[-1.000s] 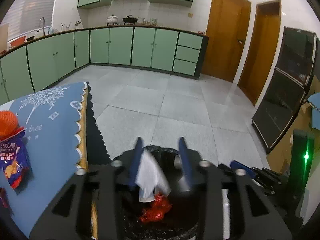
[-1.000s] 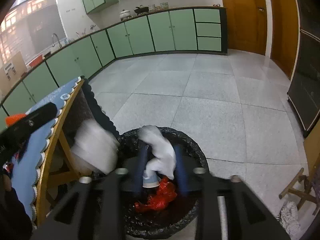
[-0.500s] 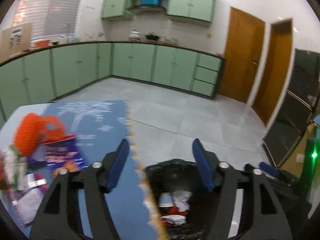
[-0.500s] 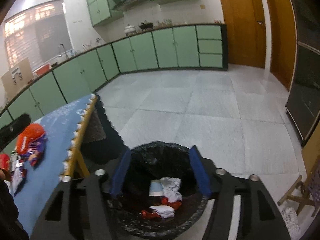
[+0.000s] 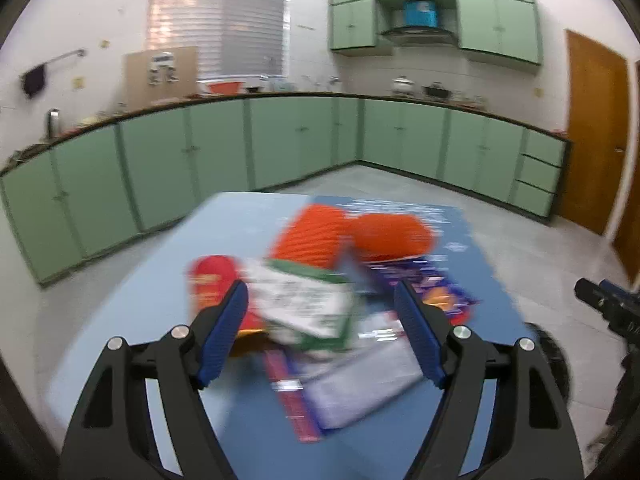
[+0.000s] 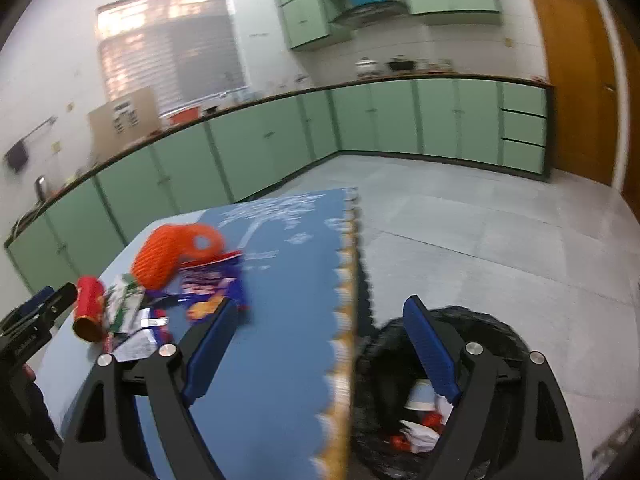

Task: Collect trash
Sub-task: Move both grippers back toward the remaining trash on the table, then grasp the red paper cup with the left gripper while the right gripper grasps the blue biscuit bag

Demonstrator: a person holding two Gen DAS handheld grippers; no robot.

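Note:
My left gripper (image 5: 320, 286) hangs over the blue table (image 5: 168, 280) with its jaws opening and nothing between them. Below and ahead lies a blurred trash pile: an orange net bag (image 5: 348, 236), a green-white packet (image 5: 304, 304), a red can (image 5: 210, 280), a purple snack bag (image 5: 428, 286) and a clear wrapper (image 5: 360, 384). My right gripper (image 6: 320, 302), also opening and empty, straddles the table's scalloped edge (image 6: 348, 280). To its right stands the black bin (image 6: 492, 328) holding a paper cup (image 6: 420, 398) and crumpled scraps. The same pile (image 6: 172, 252) lies at its left.
Green cabinets (image 5: 280, 140) line the far walls, and brown doors (image 6: 572, 80) stand at the right. Grey tiled floor (image 6: 500, 232) spreads beyond the table. The left gripper's body (image 6: 36, 312) shows at the right wrist view's left edge.
Both grippers let white crumpled paper drop into the bin and opened wide. Both then swung left and up, the left from above the bin to over the table's pile.

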